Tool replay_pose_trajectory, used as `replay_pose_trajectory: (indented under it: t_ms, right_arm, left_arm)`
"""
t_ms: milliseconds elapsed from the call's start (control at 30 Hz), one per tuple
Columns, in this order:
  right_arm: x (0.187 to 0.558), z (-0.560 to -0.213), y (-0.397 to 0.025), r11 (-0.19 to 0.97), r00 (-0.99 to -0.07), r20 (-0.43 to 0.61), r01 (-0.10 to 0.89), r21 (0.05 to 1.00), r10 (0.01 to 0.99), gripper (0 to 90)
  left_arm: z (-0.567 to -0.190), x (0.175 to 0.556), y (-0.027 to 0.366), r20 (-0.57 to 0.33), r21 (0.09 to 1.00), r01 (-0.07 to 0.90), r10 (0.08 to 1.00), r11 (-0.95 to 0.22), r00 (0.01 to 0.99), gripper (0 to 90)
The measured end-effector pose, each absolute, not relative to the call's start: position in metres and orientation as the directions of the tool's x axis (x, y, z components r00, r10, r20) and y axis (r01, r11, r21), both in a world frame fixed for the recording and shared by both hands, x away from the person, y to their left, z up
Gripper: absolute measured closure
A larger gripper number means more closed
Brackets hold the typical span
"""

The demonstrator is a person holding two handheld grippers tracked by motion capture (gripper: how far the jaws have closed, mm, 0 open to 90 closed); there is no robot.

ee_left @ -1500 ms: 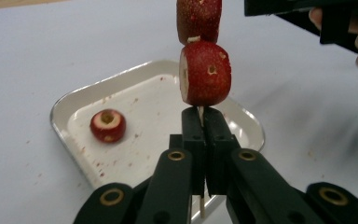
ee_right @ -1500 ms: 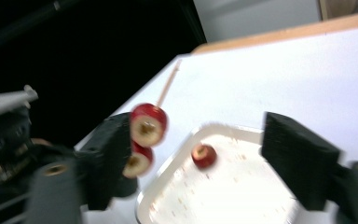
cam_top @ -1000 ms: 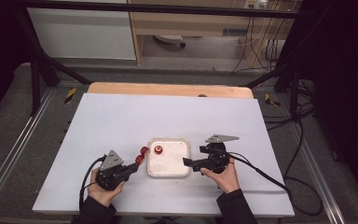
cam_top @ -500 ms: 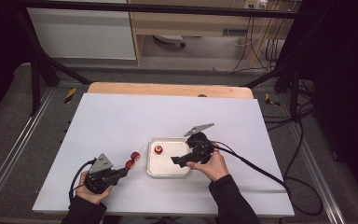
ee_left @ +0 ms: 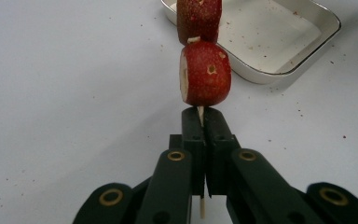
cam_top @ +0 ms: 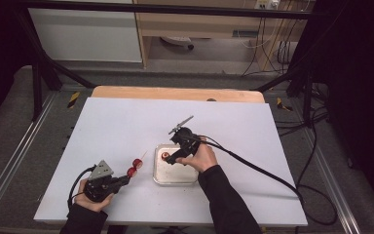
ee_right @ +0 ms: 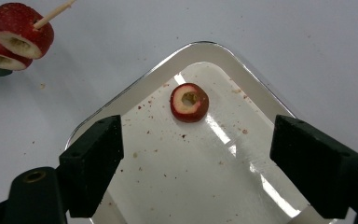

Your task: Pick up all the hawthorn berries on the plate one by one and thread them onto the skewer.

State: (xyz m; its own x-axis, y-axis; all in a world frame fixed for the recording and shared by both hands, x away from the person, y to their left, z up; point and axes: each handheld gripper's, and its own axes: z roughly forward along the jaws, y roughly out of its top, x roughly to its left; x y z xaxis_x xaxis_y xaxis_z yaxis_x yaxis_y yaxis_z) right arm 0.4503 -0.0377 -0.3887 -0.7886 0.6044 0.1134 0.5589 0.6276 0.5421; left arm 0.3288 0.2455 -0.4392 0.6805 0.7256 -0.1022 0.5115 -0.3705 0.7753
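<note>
White table (cam_top: pixel 126 122), as I count it: one metal tray (cam_top: pixel 175 175) and three red fruit slices. Two slices (ee_left: pixel 204 72) sit threaded on one wooden skewer (ee_left: pixel 200 114), pinched in my left gripper (ee_left: pixel 200 122). My right gripper (ee_right: pixel 196 144) hovers wide open, holding nothing, over the tray's single slice (ee_right: pixel 189 102).

A white table top (cam_top: pixel 126 122) is seen resting on a wooden board (cam_top: pixel 175 92), whose far edge is left uncovered. Fine reddish crumbs (ee_left: pixel 303 112) are scattered over the white surface. Beyond the table a pale cabinet (cam_top: pixel 85 34) and a wooden shelf unit (cam_top: pixel 199 24) are set against the back — cables (cam_top: pixel 268 53) are hung beside them. Grey metal rails (cam_top: pixel 9 165) are laid along both sides of the table.
</note>
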Motion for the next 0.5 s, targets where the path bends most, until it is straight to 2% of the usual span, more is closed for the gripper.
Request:
replay_pose_trajectory:
  t_ms: [367, 500]
  right_arm:
    - [0.466, -0.395, -0.016, 0.703, -0.817, 0.082, 0.538, 0.465, 0.57, 32.8]
    - [0.471, -0.398, -0.011, 0.707, -0.821, 0.104, 0.541, 0.455, 0.562, 38.4]
  left_arm:
    - [-0.44, 0.329, 0.245, -0.104, 0.772, 0.515, 0.725, -0.373, 0.681, 88.2]
    - [-0.44, 0.33, 0.245, -0.103, 0.77, 0.516, 0.725, -0.375, 0.681, 88.2]
